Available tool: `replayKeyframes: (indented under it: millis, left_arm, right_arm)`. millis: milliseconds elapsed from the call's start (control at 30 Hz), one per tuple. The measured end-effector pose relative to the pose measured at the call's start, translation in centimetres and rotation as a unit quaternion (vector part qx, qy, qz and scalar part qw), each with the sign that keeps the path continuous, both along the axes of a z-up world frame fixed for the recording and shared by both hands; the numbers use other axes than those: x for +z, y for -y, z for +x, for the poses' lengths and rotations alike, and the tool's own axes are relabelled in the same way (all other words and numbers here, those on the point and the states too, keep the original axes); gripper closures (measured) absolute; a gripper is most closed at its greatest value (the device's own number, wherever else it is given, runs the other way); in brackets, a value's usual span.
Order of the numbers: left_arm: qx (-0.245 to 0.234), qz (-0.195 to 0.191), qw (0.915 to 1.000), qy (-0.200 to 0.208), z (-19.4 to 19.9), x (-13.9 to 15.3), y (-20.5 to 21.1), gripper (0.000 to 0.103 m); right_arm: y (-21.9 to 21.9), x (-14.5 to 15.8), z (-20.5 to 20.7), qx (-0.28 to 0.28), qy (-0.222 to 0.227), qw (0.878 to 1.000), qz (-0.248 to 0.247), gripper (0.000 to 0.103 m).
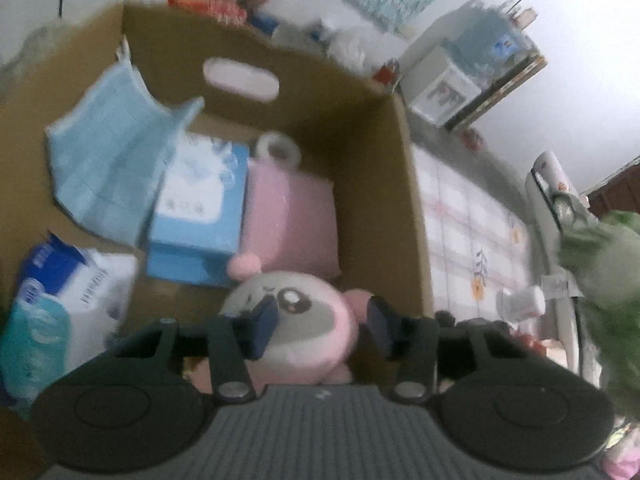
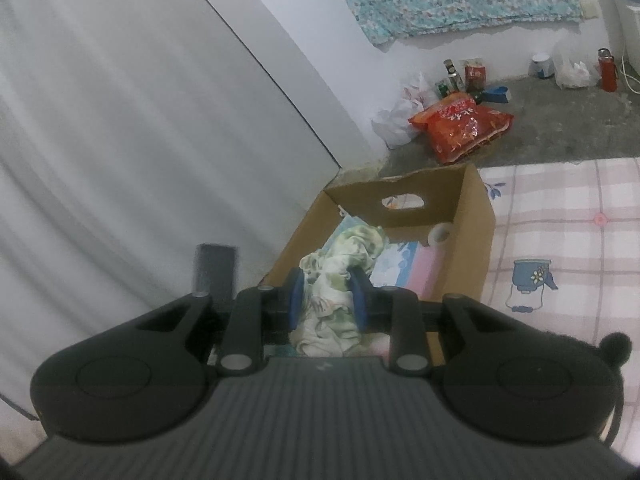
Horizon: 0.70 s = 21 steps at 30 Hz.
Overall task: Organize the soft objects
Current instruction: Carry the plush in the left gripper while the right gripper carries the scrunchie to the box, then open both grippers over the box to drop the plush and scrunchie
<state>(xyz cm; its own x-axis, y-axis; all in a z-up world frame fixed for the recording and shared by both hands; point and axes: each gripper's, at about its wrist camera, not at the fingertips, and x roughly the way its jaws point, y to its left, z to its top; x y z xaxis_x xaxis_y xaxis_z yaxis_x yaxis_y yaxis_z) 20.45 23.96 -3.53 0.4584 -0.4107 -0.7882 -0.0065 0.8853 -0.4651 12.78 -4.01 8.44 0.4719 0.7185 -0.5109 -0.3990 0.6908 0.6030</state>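
- The cardboard box [image 1: 372,152] took up most of the left wrist view, open top, with an oval handle cutout [image 1: 241,79] in its far wall. In the right wrist view the same box [image 2: 476,224] sat on the floor against a white curtain-like sheet [image 2: 120,140], with a checked mat [image 2: 568,240] on its right.
- Inside, on the left, a light blue quilted cloth [image 1: 108,160] leaned up against the box wall.
- A pink cushion [image 1: 290,220] lay toward the right side, with a roll of tape [image 1: 278,148] just behind it at the far wall.
- A blue tissue box [image 1: 196,216] sat between the cloth and the cushion, touching both as far as I could tell.
- Near left corner had a white and blue plastic pack [image 1: 60,312], text too blurry to read.
- The round pink and grey plush toy [image 1: 296,320] lay at the near side of the box, right in front of the cushion.
- The left gripper [image 1: 322,326] had its blue pads on either side of the plush. The shot was blurry, so I honestly couldn't tell if they were pressing it or just straddling it.
- The right gripper [image 2: 326,300] was clenched on a pale green and white patterned cloth [image 2: 336,276], bunched up and held over the near end of the box.
- Far off on the concrete floor there was a red snack bag [image 2: 460,124], some bottles [image 2: 452,74] and a white plastic bag [image 2: 400,116].
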Motion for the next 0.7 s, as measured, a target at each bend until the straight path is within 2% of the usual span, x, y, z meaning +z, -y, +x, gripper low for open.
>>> replayKeyframes:
  millis: [67,200,333,467,533,700]
  left_arm:
    - [-0.005,-0.009,0.9998,-0.019,0.7,-1.2,0.6,0.053]
    - [-0.031,0.037,0.9986,-0.024,0.4,-0.8,1.9,0.049]
    - [-0.04,0.05,0.9977,-0.021,-0.7,-0.5,1.7,0.036]
    - [-0.011,0.028,0.9995,-0.002,-2.1,0.9,-0.4,0.033]
    - [0.016,0.034,0.9992,0.015,-3.0,2.3,-1.9,0.029]
    - [0.108,0.055,0.9903,0.068,-6.3,5.9,-6.3,0.025]
  right_arm:
    - [0.2,0.1,-0.2,-0.003,0.0,1.0,-0.004,0.078]
    - [0.5,0.2,-0.1,-0.01,0.002,1.0,-0.013,0.078]
    - [-0.3,0.0,0.8,-0.002,-0.004,1.0,-0.011,0.078]
    - [-3.1,-0.1,2.7,0.028,-0.005,0.999,-0.024,0.078]
    - [-5.1,-0.5,4.2,0.047,-0.011,0.998,-0.037,0.078]
    - [-11.5,-4.2,7.9,0.105,-0.053,0.989,-0.091,0.078]
